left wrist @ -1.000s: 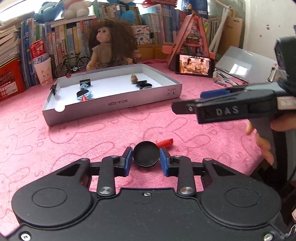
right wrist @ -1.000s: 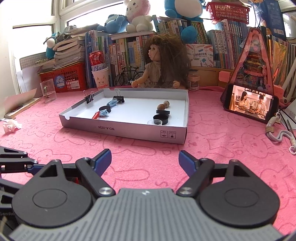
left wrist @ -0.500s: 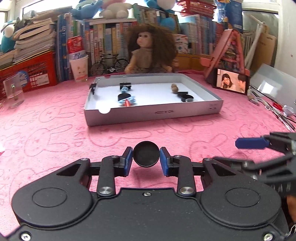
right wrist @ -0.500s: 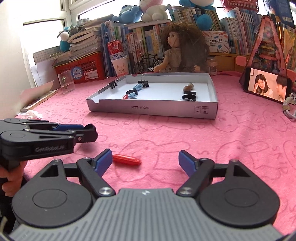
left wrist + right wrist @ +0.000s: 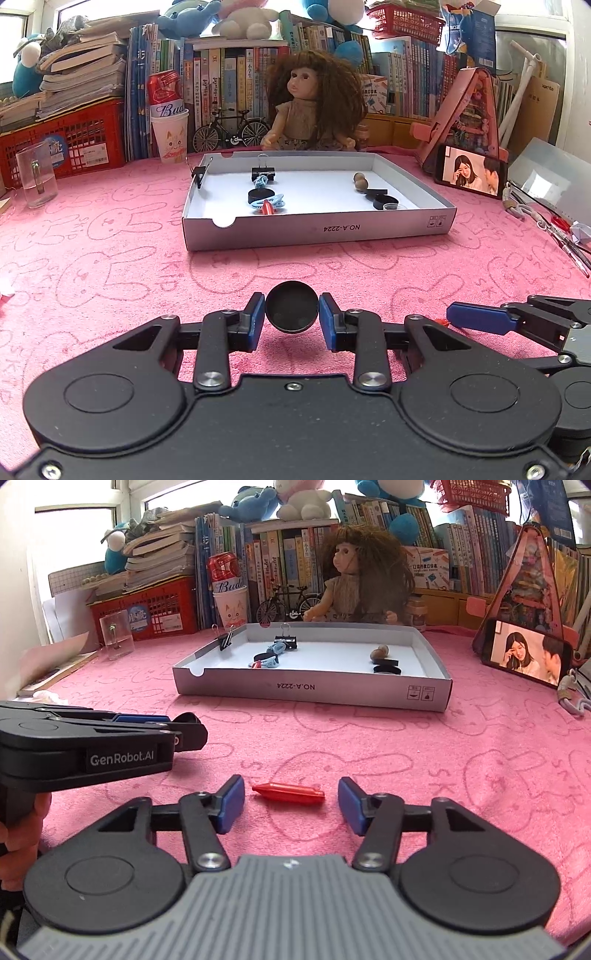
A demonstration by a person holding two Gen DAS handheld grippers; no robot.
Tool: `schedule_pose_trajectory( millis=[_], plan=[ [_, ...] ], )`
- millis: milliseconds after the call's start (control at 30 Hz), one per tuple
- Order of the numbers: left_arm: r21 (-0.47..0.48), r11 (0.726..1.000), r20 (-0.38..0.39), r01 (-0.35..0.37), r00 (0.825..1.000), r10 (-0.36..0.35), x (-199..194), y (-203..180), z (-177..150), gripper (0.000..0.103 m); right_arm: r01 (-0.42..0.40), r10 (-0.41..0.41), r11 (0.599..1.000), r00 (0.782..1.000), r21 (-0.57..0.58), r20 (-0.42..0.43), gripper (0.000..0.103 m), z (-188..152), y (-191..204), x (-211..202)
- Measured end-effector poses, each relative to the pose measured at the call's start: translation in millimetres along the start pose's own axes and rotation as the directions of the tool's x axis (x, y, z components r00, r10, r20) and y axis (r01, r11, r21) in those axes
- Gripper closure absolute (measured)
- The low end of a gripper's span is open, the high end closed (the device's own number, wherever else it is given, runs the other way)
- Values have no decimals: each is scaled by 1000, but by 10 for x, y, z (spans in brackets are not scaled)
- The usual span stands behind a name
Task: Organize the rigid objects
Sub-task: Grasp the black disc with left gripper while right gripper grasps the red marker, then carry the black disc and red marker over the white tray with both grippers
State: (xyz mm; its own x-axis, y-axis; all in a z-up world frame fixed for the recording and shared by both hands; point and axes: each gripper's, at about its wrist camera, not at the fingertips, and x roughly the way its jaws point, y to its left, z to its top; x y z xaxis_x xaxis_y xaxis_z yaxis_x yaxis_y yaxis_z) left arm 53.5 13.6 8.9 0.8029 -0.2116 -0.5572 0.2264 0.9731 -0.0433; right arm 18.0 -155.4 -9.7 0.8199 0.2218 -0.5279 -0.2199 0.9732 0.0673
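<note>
Left gripper (image 5: 292, 322): jaws clamped a black round cap (image 5: 292, 312), held above the bench in front of the white tray (image 5: 317, 230).
Right gripper (image 5: 291, 805): jaws had just been closing, not yet touching the red cap (image 5: 289, 793) lying between them, nearer than the tray.

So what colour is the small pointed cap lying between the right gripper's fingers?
Red; the cap shows best in the right wrist view.

Worktop (image 5: 110, 258): covered by pink towelling cloth, matt, nap embossed with rabbit outlines. Tray (image 5: 317, 230): thin white cardboard, matt. Black disc (image 5: 292, 307), centre of the left wrist view: smooth, satin. Red cap (image 5: 290, 792), centre of the right wrist view: translucent glossy plastic. Gripper pads (image 5: 231, 804): blue, matt. Beaker (image 5: 36, 179), left edge: clear, glossy.
</note>
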Motion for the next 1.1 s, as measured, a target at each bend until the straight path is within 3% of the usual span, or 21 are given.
schedule_pose_trajectory(
  millis=[100,400,1100],
  plan=[
    [-3,1000,-3,2,1000,-2,8,-2,-11,73,14,-14,1000,1000,0,10,54,-4,-13,15],
    [-5,1000,2,5,1000,-5,12,-11,6,73,-2,2,1000,1000,6,21,55,15,-65,9],
    [-10,1000,18,24,1000,-24,118,-97,189,73,49,-54,997,995,57,82,55,244,-328,23]
  ],
)
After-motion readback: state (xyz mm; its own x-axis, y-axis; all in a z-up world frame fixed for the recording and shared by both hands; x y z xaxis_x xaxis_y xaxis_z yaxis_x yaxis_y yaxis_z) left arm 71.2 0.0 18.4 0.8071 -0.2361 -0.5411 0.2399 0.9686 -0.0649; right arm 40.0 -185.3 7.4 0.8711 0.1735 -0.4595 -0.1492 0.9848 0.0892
